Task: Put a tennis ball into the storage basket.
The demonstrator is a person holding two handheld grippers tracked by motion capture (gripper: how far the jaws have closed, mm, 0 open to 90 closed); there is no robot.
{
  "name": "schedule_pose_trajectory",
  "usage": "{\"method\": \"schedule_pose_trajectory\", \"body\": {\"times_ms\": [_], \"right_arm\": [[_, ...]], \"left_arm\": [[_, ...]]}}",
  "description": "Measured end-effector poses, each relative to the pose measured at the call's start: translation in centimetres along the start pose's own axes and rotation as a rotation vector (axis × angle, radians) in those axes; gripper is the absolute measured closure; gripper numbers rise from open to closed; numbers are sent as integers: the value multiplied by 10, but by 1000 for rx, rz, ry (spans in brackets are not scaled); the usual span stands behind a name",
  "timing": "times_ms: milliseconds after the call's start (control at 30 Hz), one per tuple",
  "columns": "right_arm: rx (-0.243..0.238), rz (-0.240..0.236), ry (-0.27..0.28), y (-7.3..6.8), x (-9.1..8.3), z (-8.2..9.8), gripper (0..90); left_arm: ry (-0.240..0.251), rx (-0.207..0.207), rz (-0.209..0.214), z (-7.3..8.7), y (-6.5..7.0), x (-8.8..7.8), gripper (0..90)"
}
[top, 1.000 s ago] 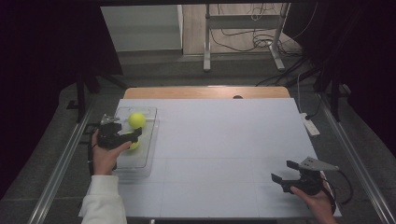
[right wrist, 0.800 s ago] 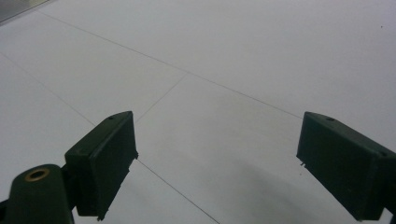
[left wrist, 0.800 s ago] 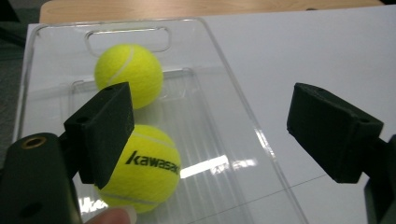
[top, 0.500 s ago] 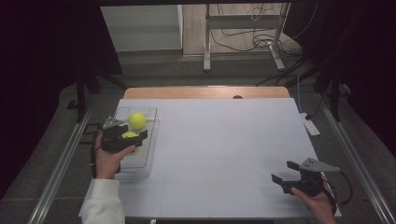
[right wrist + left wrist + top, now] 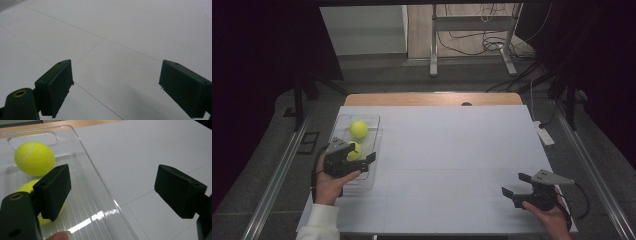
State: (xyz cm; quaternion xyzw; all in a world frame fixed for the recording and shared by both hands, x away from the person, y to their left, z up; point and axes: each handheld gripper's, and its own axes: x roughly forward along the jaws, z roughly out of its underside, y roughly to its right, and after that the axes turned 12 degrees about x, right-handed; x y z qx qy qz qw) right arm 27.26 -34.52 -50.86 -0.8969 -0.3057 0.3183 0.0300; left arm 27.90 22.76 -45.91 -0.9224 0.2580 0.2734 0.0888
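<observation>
Left gripper [image 5: 362, 156] over the near end of the clear tray [image 5: 373, 131], jaws spread wide, nothing between them. One tennis ball [image 5: 34, 158] lies ahead of its left jaw; a second ball [image 5: 27, 188] sits partly hidden behind that jaw. Right gripper [image 5: 515, 183] well apart, low over bare white table [image 5: 452, 150], jaws likewise wide apart, empty.

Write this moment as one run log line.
left hand-held gripper: open, over clear tray | two tennis balls in tray | right hand-held gripper: open

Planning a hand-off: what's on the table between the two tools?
Bare white table between the left tool and right tool, seen from the high view.
</observation>
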Motion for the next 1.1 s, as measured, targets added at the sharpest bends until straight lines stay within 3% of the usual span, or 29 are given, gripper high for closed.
{"method": "schedule_pose_trajectory", "body": {"times_ms": [167,300,567,800,1100], "right_arm": [[0,-1,-1,0,0,0,120],[1,-3,-2,0,1,0,120],[1,-1,0,1,1,0,120],[0,-4,4,0,1,0,121],[1,-8,8,1,1,-1,122]], "left_arm": [[18,12,37,15,9,-3,147],[1,39,66,25,20,-1,142],[11,95,109,31,37,-4,132],[7,115,114,30,41,-1,130],[8,100,108,30,37,-2,130]]}}
